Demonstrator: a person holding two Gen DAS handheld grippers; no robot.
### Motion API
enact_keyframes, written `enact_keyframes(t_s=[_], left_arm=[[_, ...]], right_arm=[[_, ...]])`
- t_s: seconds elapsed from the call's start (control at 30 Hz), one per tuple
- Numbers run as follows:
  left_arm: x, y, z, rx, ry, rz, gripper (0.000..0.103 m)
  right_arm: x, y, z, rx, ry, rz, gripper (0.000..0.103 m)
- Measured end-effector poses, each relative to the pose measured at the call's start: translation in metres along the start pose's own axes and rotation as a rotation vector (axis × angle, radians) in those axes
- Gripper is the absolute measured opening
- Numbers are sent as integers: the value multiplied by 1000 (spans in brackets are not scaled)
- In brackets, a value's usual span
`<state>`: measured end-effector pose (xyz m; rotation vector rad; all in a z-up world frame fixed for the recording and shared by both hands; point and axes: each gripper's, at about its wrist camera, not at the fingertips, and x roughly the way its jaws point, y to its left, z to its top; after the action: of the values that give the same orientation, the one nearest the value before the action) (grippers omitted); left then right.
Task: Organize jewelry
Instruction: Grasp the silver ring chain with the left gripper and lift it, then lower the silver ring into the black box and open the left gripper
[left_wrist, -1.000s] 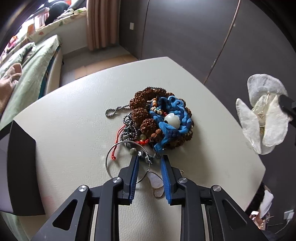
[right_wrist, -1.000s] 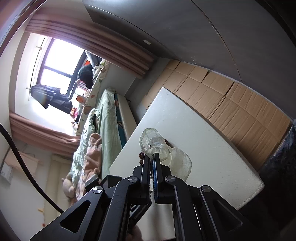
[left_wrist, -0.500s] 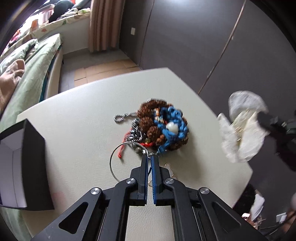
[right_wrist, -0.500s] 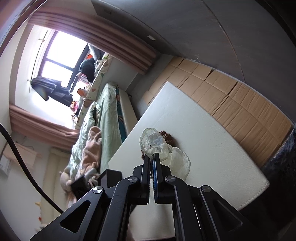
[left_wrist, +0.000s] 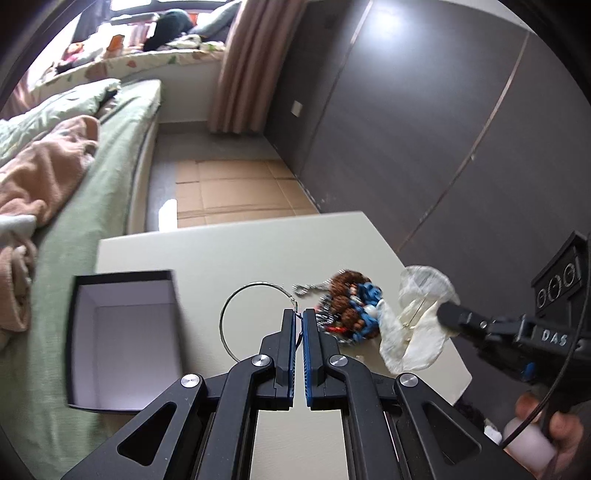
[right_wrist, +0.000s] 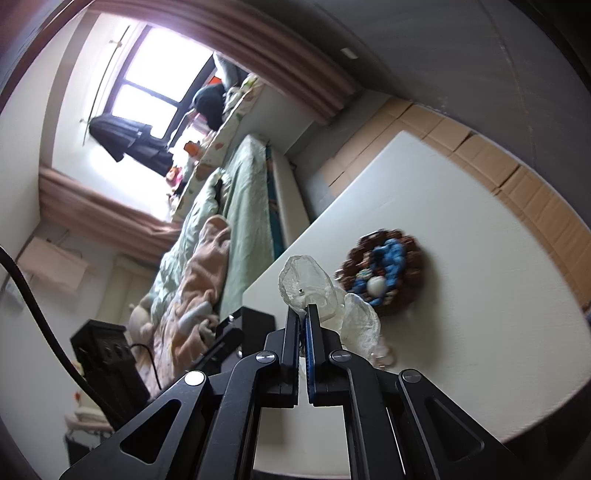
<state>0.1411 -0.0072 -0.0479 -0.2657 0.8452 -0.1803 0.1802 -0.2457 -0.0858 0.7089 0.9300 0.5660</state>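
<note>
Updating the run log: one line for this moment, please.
left gripper: shut on hoop earring | right gripper: shut on shell earring | open box: empty

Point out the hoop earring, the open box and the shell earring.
hoop earring (left_wrist: 236, 300): left wrist view, wire's upper-left arc.
open box (left_wrist: 122, 325): left wrist view, white inner floor.
shell earring (right_wrist: 304, 282): right wrist view, upper translucent petal.

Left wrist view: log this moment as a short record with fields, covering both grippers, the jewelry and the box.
left gripper: shut on the silver hoop, hoop lifted clear of the pile
right gripper: shut on a translucent petal-shaped ornament
jewelry pile: brown bead strand, blue cord with white bead, chain, all tangled on the white table
box: black, white inside, open, at the table's left edge; nothing seen inside
person: a hand on the right gripper's handle
</note>
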Motion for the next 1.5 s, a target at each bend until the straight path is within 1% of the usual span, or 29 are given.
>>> enact_keyframes(t_s=[0.3,0.43,0.53,0.77,0.9,0.93,0.97,1.0,1.03,1.13,1.33,1.5], left_arm=[[-38,50,8,-79,-67,44,3],[-50,71,11,-120,-90,59,3],[-60,84,13,-149,-113,69,3],[-76,114,13,-217,-146,89,3],[-77,121,11,-238,-145,101,3],[-76,122,11,-240,-141,105,3],[-74,122,10,-241,-136,107,3],[-74,122,10,-240,-133,109,3],[-72,121,9,-237,-128,110,3],[-68,118,7,-220,-112,113,3],[-56,110,5,-204,-73,130,3],[-42,107,5,-226,-19,124,6]], right_arm=[[45,46,-16,-94,64,100,5],[68,76,-19,-174,102,122,5],[78,90,-17,-204,124,140,5],[111,118,-23,-250,181,163,5],[128,130,-32,-283,210,212,5],[135,134,-36,-312,221,209,8],[142,133,-38,-323,238,189,28],[147,130,-39,-315,255,162,57],[151,121,-38,-286,264,131,64],[142,109,-34,-278,226,79,64],[100,94,-23,-284,152,27,64],[73,79,-13,-242,108,17,64]])
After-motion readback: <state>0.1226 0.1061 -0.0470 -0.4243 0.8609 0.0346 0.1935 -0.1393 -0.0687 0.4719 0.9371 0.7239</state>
